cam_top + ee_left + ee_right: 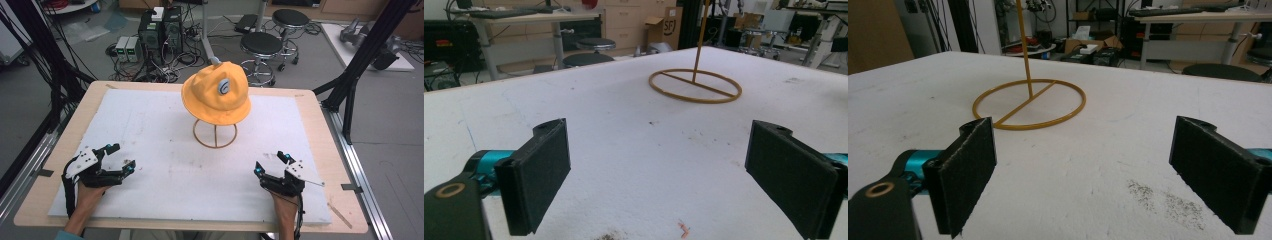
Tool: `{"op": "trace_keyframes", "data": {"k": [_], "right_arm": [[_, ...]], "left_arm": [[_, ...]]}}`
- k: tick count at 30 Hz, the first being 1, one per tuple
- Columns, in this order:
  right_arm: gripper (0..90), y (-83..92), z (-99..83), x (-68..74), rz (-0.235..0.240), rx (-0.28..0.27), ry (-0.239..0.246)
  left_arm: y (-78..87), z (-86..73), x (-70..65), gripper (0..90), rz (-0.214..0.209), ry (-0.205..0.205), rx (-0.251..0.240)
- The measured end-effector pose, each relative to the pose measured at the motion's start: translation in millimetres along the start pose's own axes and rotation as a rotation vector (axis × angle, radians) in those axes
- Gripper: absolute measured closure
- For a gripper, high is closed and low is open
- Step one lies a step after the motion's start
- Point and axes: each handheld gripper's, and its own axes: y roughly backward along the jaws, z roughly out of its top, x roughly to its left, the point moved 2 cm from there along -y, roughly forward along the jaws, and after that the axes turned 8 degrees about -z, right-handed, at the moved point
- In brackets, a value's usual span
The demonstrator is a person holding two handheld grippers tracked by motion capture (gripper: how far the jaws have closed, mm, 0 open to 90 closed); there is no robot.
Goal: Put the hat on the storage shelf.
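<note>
Hat (pixel 216 92), yellow, bearing a grey "C" badge, is sitting on its stand (pixel 215 134) mid-frame; left gripper (pixel 121 157) and right gripper (pixel 270 163) are resting at lower corners, fingers wide, holding nothing, open counter (pixel 165 165) between.

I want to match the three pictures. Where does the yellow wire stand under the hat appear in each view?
High view: the stand is at centre, its ring base below the yellow hat.
Left gripper view: the ring base lies upper right of centre.
Right gripper view: the ring base lies upper left of centre.
Shared landmark: the white mat.
</note>
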Motion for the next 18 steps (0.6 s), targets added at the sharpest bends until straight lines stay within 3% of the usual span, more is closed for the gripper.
{"op": "trace_keyframes", "data": {"k": [9, 18], "right_arm": [[10.4, 0.1, 0.0, -0.5, 0.004, -0.002, -0.009], [10.4, 0.6, -0.1, -0.4, 0.001, -0.008, -0.008]], "left_arm": [[2.2, -1.1, -1.4, 11.4, 0.03, -0.009, -0.022], [2.6, -1.4, -1.7, 11.5, 0.023, -0.014, -0.026]]}}
